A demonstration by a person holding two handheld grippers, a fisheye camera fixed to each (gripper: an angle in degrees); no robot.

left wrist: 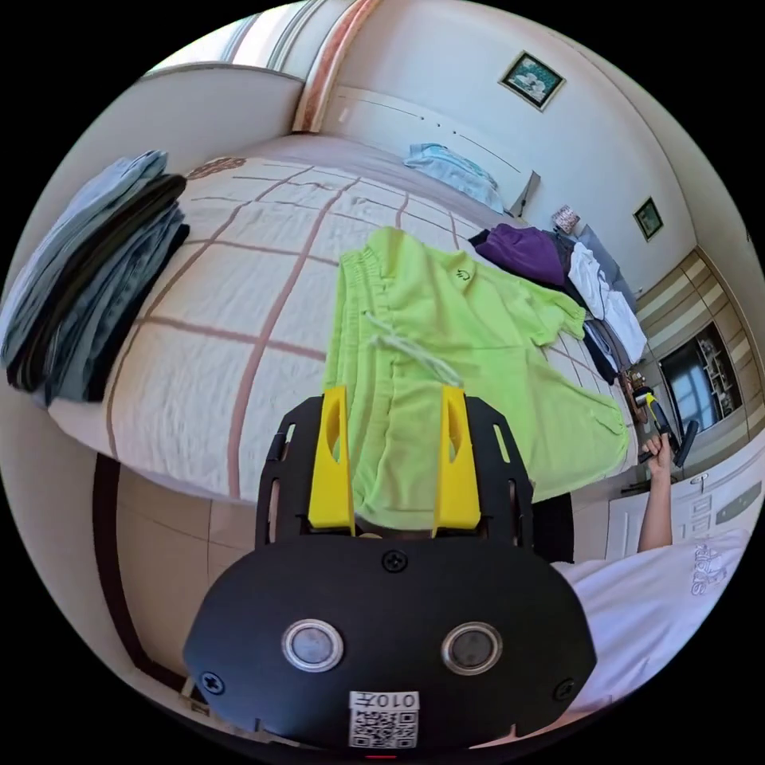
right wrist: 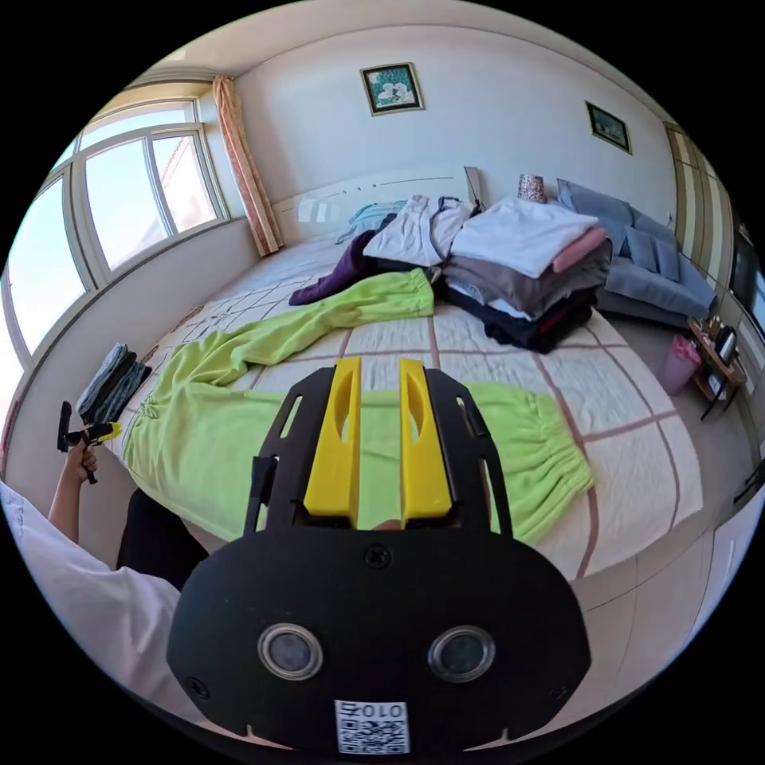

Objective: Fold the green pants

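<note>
Two claws, left (left wrist: 394, 414) apart, right (right wrist: 378, 398) nearly together, above unfolded green pants (right wrist: 239, 414) on bed (right wrist: 637, 414)

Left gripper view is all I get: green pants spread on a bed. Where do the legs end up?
Observer: In the right gripper view the green pants lie splayed. One leg runs up to a cuff beside the pile of clothes; the other lies along the bed's near edge.
Operator: Is the other hand-held gripper holding them?
Observer: No. The right hand-held gripper hovers over that near leg, its jaws a narrow gap apart and gripping nothing.
Operator: Anything on the floor on that side?
Observer: A pink bin stands on the floor beside the bed.
</note>
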